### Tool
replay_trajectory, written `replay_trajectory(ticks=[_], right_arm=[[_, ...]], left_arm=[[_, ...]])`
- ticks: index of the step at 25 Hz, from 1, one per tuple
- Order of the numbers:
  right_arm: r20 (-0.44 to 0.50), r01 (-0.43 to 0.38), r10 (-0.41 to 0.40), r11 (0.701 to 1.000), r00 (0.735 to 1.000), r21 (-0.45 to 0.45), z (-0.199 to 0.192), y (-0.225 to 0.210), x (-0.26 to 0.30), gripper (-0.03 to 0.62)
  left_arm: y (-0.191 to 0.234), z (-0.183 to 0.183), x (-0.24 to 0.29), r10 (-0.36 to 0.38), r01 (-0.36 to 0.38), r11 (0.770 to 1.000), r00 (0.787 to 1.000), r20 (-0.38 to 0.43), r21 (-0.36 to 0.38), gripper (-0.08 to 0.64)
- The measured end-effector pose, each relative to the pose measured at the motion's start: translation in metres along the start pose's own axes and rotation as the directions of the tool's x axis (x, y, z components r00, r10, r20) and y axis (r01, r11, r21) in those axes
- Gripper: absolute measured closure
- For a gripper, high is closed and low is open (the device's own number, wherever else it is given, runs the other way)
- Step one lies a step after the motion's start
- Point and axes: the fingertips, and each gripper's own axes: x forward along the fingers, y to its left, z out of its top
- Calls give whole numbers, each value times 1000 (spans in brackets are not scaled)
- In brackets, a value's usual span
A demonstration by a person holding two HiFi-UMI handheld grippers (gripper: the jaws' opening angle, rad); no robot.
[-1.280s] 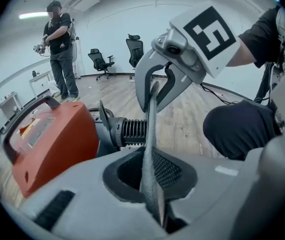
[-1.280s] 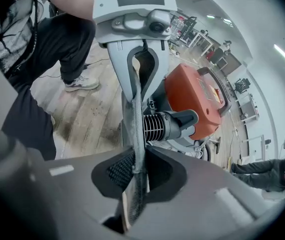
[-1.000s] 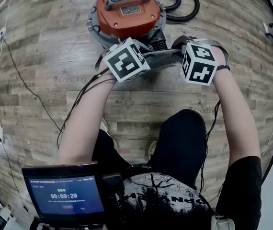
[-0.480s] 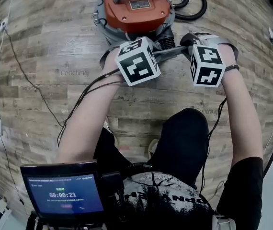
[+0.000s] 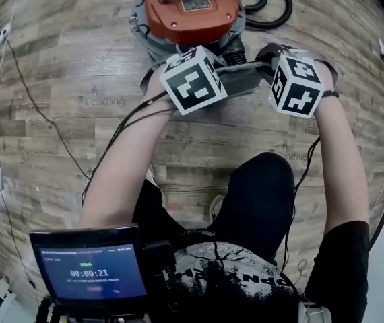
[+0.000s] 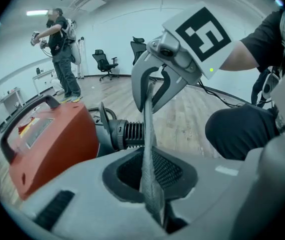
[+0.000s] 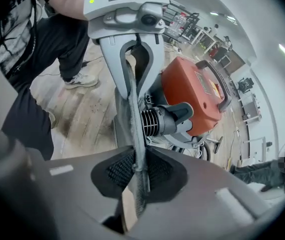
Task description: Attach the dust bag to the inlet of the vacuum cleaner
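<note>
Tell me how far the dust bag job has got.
Done: the dust bag is off the floor and held just in front of the ribbed inlet of the vacuum cleaner. In hand: the left gripper and the right gripper each clamp one end, stretching it between them. Left: the bag does not look seated on the inlet yet, so it likely has to be pushed on, then released.

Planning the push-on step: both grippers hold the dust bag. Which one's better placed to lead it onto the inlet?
Left, probably. The left gripper and right gripper are both shut on the dust bag, but in the head view the inlet sits nearer the left one.
</note>
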Motion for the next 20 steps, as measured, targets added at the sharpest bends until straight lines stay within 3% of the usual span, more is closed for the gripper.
replay_trajectory(ticks=[7,13,20], right_arm=[[-6,6,-7,998,1000,-60,5,-1,-12,538],[-23,4,-3,1000,1000,20,-2,-5,-4,534],[-12,10,-9,998,1000,60,-4,-5,-3,528]], left_arm=[[1,7,-9,-2,2,1000,1000,28,-4,520],[-4,13,-2,-23,25,999,998,61,-41,520],[8,10,-1,7,-1,997,997,77,-73,515]])
